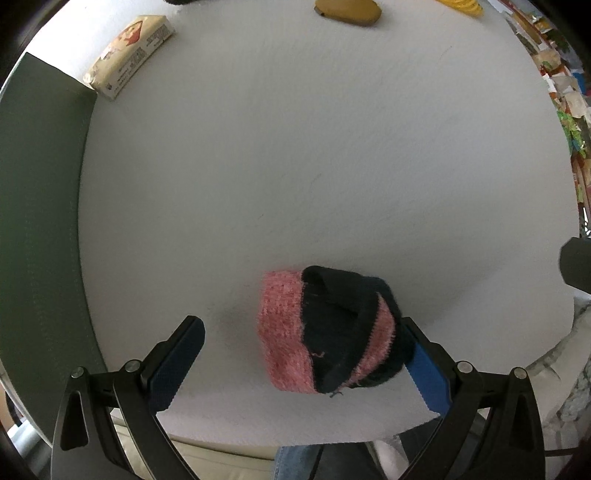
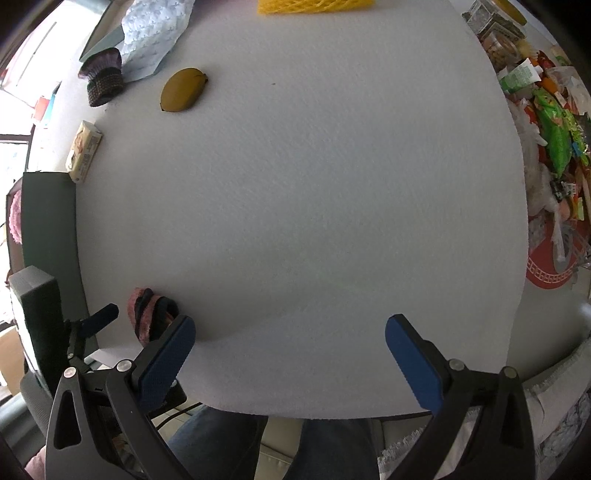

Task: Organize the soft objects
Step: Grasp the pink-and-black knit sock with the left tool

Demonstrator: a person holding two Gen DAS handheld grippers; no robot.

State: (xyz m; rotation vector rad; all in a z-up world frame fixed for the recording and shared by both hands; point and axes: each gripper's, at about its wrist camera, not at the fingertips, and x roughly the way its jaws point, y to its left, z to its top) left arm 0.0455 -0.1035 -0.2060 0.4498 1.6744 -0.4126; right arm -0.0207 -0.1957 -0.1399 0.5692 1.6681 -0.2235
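Left tongs (image 1: 306, 354) stand spread over the white counter (image 1: 295, 166), a pink-and-black knitted sock (image 1: 325, 332) lying between their pads and touching the right-hand one, a dark green tray (image 1: 40, 221) to their left with nothing visible inside and a tissue packet (image 1: 129, 55) far ahead-left. Right tongs (image 2: 290, 350) hang apart over bare counter, the sock just beyond their left pad. Far ahead-left of them lie a brown pouch (image 2: 183, 90) and a dark knitted roll (image 2: 103, 79); yellow foam netting (image 2: 314, 5) sits ahead.
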